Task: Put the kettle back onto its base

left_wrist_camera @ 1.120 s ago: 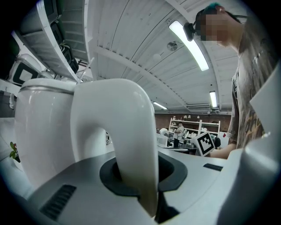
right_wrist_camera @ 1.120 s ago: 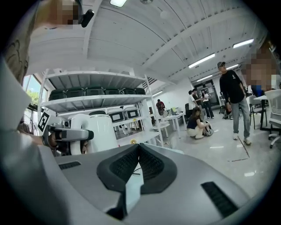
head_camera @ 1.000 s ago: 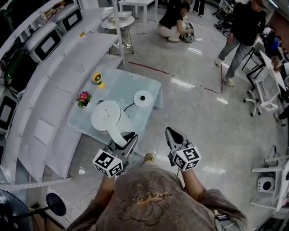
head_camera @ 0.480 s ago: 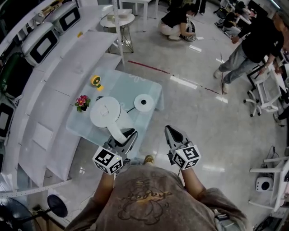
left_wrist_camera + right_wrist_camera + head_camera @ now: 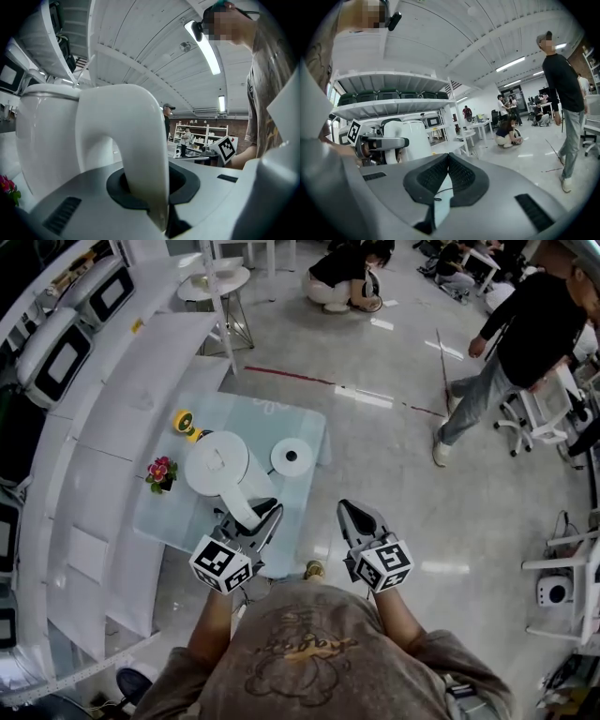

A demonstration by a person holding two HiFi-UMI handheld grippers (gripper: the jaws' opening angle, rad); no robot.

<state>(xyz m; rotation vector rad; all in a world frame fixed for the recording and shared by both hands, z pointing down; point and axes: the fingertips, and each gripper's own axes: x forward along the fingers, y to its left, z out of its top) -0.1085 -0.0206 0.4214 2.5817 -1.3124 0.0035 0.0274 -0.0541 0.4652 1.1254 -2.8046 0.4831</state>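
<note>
Your left gripper [image 5: 257, 518] is clamped on the handle [image 5: 136, 154] of the white kettle [image 5: 217, 465], its jaws a little apart with the handle pinched between them. The kettle is over the pale table [image 5: 300, 418], just left of its round base [image 5: 291, 457] (not on it). Your right gripper [image 5: 354, 518] is beside the table's near corner, jaws pressed together on nothing.
</note>
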